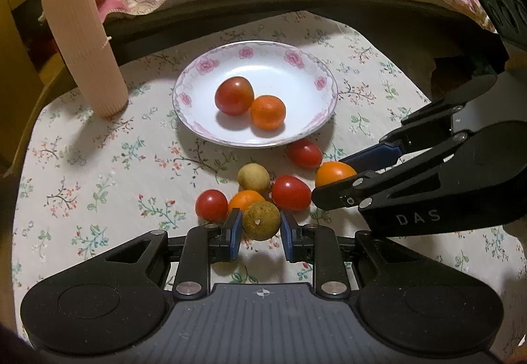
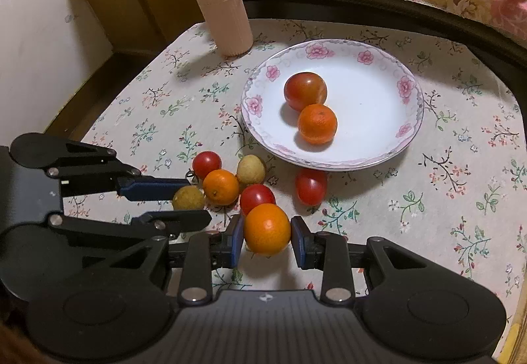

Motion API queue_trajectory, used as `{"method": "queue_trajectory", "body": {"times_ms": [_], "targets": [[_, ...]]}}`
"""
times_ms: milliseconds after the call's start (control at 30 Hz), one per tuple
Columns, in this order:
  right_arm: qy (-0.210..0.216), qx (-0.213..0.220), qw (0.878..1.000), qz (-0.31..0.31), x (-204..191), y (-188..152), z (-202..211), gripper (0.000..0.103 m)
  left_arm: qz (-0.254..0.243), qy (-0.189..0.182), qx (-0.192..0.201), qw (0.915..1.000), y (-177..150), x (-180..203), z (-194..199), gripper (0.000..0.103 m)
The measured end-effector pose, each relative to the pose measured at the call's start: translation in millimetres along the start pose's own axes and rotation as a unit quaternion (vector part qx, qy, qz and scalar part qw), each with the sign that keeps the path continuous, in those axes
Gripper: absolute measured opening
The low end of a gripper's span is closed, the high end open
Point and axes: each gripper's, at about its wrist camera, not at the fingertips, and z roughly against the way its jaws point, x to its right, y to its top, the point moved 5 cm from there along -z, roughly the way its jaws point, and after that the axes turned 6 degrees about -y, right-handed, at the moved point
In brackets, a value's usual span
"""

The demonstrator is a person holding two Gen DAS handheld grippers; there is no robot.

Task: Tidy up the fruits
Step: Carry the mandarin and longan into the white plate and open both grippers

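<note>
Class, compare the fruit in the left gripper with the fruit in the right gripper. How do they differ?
The left gripper holds a dull yellow-green fruit; the right gripper holds a bright orange fruit. The yellow-green fruit looks matte and speckled, the orange fruit glossy. Both are round and clamped between blue pads.

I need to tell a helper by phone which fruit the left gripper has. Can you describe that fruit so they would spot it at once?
Start at the flowered plate, then come down to the cluster of small fruit on the tablecloth just in front of it. At the near edge of that cluster, the left gripper is shut on a dull yellow-green round fruit. Unlike the glossy red tomatoes and oranges beside it, it is matte and speckled.
</note>
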Motion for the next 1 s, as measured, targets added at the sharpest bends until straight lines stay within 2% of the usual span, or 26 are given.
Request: {"method": "queue_trajectory", "body": {"times_ms": [533, 1000], "targets": [[-0.008, 0.012, 1.000, -0.010, 5.7, 7.9, 0.8, 0.033, 0.007, 0.011, 0.020, 0.9997, 18.8, -6.7, -0.1, 0.031], [-0.025, 0.035, 0.999, -0.033, 20.8, 29.0, 1.4, 0.033, 0.011, 0.024, 0.040, 0.9989, 44.0, -11.1, -6.4, 0.030]]}}
